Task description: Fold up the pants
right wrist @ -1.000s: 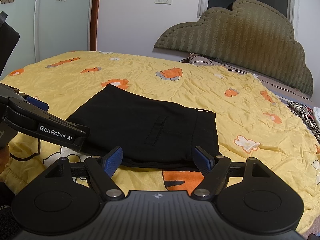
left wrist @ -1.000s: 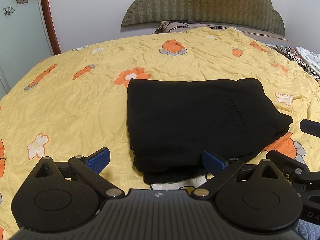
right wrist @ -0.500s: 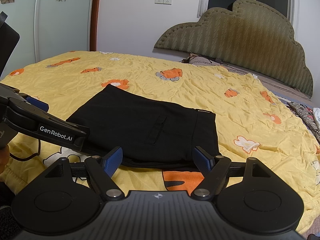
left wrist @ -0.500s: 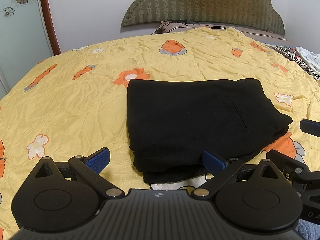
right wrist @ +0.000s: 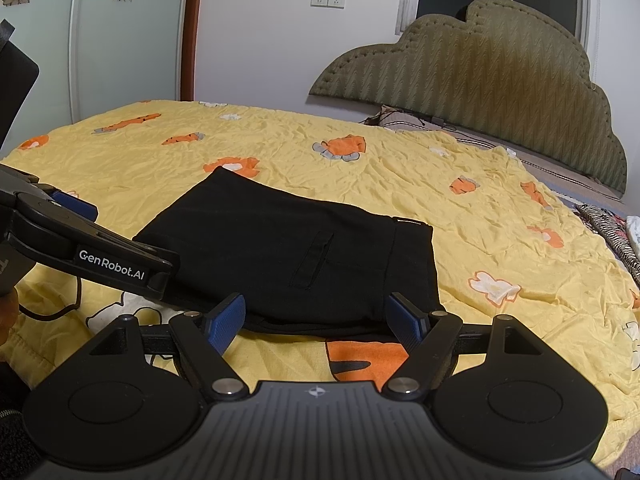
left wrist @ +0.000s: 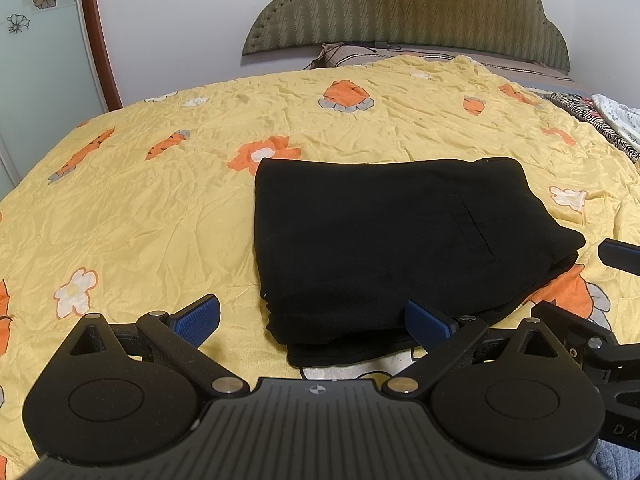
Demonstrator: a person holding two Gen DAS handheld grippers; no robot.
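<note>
Nothing is shifting between the earlier pictures and this one: both grippers are hovering where they were, and the black, soft-woven pair of pants (left wrist: 384, 240) is lying in the same folded rectangle on the yellow flower-printed quilt of the bed (left wrist: 140, 208). In the left wrist view the left gripper (left wrist: 314, 318) is standing with its jaws wide and empty, just short of the bundle's near left corner; in the right wrist view the right gripper (right wrist: 316, 316) is likewise spread wide with nothing between the blue pads, facing the near edge below the waistband and the slit pocket. As a judgement, the cloth is looking light, limp and somewhat thick where the layers are stacking, so it is likely to sag and slide apart if lifted by one layer only. Taking hold at the near corners, pinching through all the layers at once, is appearing the safest grip; the task is seeming nearly or wholly done.
</note>
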